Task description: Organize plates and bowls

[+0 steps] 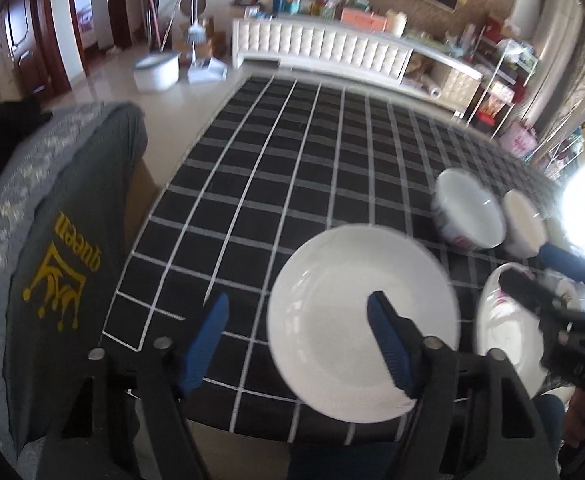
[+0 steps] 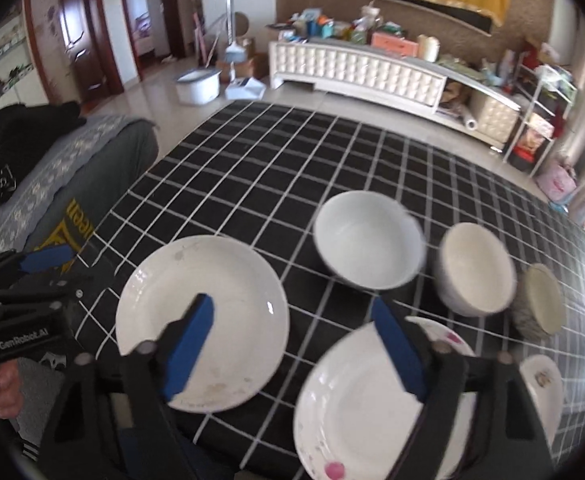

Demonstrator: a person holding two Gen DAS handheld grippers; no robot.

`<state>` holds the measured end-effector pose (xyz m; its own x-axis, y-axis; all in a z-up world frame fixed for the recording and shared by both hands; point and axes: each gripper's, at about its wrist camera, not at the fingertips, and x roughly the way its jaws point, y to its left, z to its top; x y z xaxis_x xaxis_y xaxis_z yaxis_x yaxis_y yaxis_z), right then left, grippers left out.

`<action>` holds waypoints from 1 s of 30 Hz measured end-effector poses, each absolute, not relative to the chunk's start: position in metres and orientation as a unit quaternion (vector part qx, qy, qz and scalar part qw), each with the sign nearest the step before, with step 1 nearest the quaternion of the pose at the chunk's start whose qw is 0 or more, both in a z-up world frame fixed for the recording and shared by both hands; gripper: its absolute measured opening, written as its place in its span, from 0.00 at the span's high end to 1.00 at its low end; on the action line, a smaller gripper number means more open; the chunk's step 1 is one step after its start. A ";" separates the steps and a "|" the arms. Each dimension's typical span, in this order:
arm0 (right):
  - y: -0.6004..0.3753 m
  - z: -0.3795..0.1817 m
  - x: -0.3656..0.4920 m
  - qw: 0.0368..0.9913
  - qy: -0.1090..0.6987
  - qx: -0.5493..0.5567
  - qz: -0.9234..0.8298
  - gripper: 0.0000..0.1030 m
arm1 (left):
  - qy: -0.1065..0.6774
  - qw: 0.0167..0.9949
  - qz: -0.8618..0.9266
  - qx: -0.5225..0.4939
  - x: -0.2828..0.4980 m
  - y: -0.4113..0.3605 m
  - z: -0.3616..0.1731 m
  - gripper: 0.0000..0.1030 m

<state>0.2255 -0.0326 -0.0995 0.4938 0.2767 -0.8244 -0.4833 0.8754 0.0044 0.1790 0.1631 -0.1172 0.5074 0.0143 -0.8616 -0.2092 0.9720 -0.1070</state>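
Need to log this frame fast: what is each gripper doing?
Left gripper: open, holding nothing, above the white plate.
Right gripper: open, holding nothing.

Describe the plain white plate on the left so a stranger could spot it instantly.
Find the black tablecloth with white grid lines. Along its near edge lie two large plates; take the left one, the plain white plate, in front of the row of bowls. Its neighbour, the pink-spotted plate, has pink marks on its rim, while this one is unpatterned.
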 end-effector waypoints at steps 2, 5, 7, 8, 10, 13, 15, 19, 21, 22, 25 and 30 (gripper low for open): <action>-0.026 -0.114 0.234 0.846 0.469 -0.120 0.225 0.39 | 0.511 0.850 0.059 -0.116 0.184 0.171 -0.133 0.44; -0.022 -0.133 0.245 0.836 0.489 -0.123 0.217 0.40 | 0.533 0.833 0.067 -0.132 0.189 0.183 -0.156 0.53; -0.022 -0.143 0.250 0.831 0.501 -0.125 0.208 0.43 | 0.543 0.826 0.066 -0.135 0.191 0.185 -0.165 0.53; -0.023 -0.148 0.252 0.826 0.508 -0.121 0.210 0.44 | 0.546 0.824 0.063 -0.137 0.192 0.185 -0.168 0.53; -0.024 -0.154 0.252 0.820 0.516 -0.117 0.216 0.46 | 0.550 0.822 0.058 -0.137 0.193 0.183 -0.171 0.53; -0.024 -0.163 0.252 0.812 0.527 -0.120 0.219 0.50 | 0.559 0.817 0.060 -0.125 0.198 0.177 -0.176 0.59; -0.023 -0.170 0.254 0.809 0.533 -0.123 0.216 0.53 | 0.566 0.812 0.051 -0.129 0.200 0.174 -0.184 0.67; -0.026 -0.178 0.256 0.798 0.550 -0.112 0.221 0.75 | 0.576 0.804 0.047 -0.140 0.200 0.176 -0.192 0.80; -0.028 -0.181 0.256 0.792 0.558 -0.101 0.225 0.77 | 0.575 0.804 0.042 -0.147 0.200 0.176 -0.193 0.85; -0.029 -0.182 0.256 0.791 0.560 -0.096 0.225 0.77 | 0.575 0.804 0.041 -0.146 0.200 0.176 -0.193 0.85; -0.030 -0.182 0.257 0.794 0.559 -0.092 0.221 0.79 | 0.576 0.804 0.043 -0.142 0.200 0.176 -0.192 0.85; -0.038 -0.180 0.256 0.795 0.562 -0.076 0.215 0.81 | 0.576 0.804 0.041 -0.139 0.200 0.173 -0.191 0.85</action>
